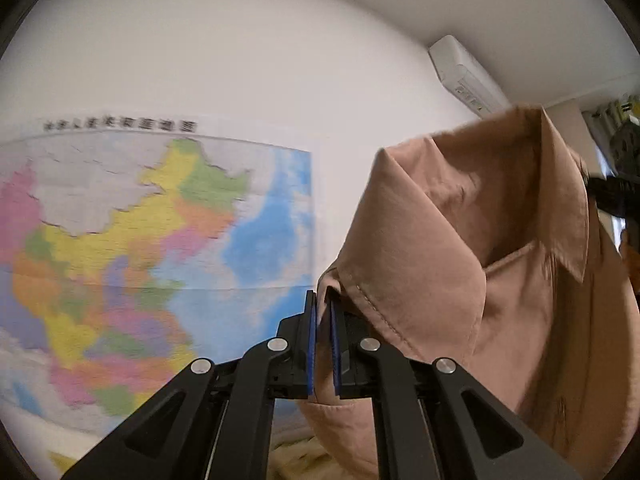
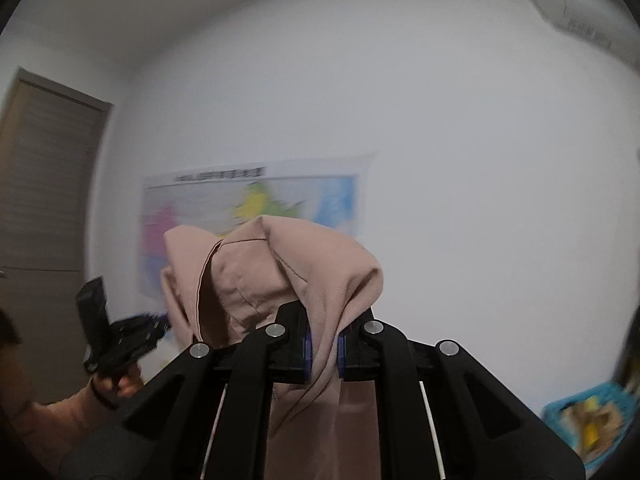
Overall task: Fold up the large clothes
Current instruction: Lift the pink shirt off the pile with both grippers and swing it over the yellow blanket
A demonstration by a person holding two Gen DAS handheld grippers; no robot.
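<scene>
The person has the big shirt (image 1: 460, 248) lifted up in the air, held between two grabbers, so this looks like the very start of folding: holding it up to let it hang and open out. The left gripper (image 1: 323, 320) has its jaws squeezed almost all the way together, and a thin bit of cloth near the collar (image 1: 560, 184) is pinched between its blue pads (image 1: 311, 344). The right gripper (image 2: 322, 350) is squeezed nearly as tight, with a thicker bunch of the same cloth pressed between its jaws and more cloth hanging down below. In the right view the left gripper shows off to the side, with the hand (image 2: 116, 384) around its handle. The shirt is a soft peachy-tan colour, with a pointy collar, neat stitching along the edges and lots of floppy folds. It hangs in front of a white wall with a colourful map (image 1: 132, 264) on it, and an air conditioner (image 1: 464, 76) sits high up. I think the next move needs both grabbers pulled apart so the shirt spreads wide and flat, then laid down smoothly. Both must hold tight, or the cloth could slip out.
</scene>
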